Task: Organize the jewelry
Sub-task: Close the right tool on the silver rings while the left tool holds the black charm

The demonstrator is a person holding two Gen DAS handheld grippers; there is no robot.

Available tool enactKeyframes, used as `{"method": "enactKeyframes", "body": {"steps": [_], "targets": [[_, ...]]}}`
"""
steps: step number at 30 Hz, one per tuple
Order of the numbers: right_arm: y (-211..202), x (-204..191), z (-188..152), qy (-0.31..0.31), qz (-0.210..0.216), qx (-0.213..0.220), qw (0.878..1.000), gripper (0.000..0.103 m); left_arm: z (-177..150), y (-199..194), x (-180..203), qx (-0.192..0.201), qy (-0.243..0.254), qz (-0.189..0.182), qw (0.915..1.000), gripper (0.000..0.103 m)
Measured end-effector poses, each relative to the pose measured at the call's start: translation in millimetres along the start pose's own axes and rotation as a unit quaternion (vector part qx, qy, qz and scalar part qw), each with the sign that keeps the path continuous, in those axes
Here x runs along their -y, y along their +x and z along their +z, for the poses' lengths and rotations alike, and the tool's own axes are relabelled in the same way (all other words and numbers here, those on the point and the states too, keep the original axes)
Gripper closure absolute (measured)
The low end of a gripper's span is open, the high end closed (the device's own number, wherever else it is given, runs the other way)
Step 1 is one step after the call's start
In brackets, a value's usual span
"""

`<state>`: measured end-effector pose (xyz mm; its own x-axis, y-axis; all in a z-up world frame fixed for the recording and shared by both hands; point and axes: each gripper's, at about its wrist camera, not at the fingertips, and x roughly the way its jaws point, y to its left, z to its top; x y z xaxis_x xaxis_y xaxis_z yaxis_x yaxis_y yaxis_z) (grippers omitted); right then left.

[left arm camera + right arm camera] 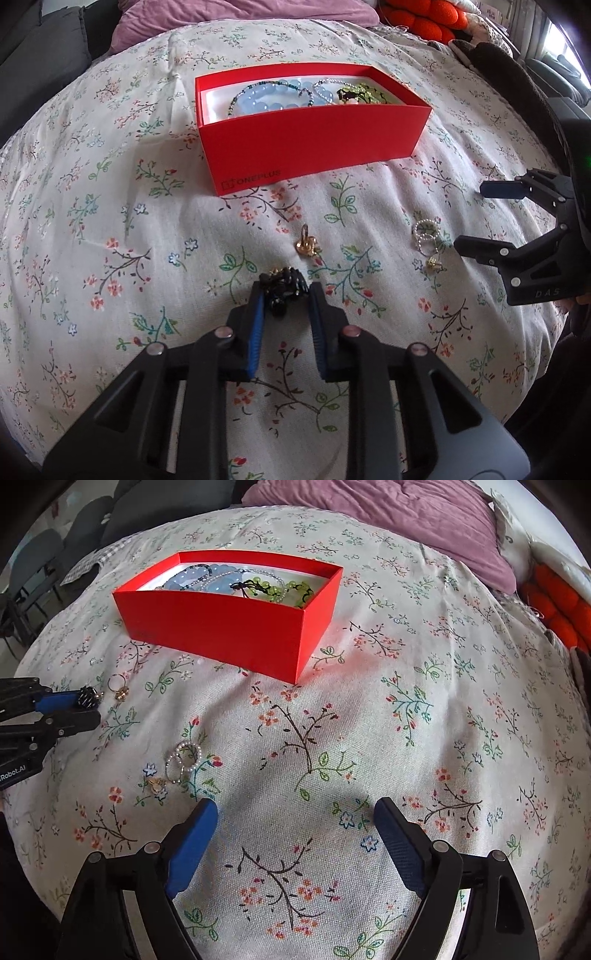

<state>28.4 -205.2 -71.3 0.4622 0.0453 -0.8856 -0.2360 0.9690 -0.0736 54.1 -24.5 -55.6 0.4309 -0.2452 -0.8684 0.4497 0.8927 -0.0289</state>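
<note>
A red box (314, 147) sits on the floral bedspread and holds a blue bead bracelet (266, 98) and other jewelry; it also shows in the right wrist view (221, 631). My left gripper (286, 295) is shut on a black beaded piece (282, 291), low over the cloth in front of the box; it shows at the left of the right wrist view (88, 705). A gold ring (306, 245) lies just beyond it. Pearl rings (424, 236) and a small gold piece (434, 263) lie to the right. My right gripper (295, 819) is open and empty, just right of the pearl rings (181, 762).
A purple pillow (406, 520) and orange cushions (554, 605) lie at the far side of the bed. Dark chairs (55, 554) stand beyond the bed's left edge. The floral bedspread (406, 738) spreads around the box.
</note>
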Motion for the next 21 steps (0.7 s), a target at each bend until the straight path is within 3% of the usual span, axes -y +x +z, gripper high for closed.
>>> {"method": "enactKeyframes", "body": {"steps": [6, 17, 21], "targets": [[0, -7, 6, -0.014, 0.005, 0.003, 1.0, 0.023, 0, -2, -1, -0.003, -0.005, -0.005, 1.0, 0.078], [8, -33, 18, -0.048, 0.018, 0.005, 0.999, 0.027, 0, -3, -2, -0.005, -0.007, -0.008, 0.9999, 0.078], [10, -47, 22, -0.072, 0.013, 0.007, 0.997, 0.038, 0, -4, -1, -0.006, -0.008, -0.008, 0.9999, 0.078]]}}
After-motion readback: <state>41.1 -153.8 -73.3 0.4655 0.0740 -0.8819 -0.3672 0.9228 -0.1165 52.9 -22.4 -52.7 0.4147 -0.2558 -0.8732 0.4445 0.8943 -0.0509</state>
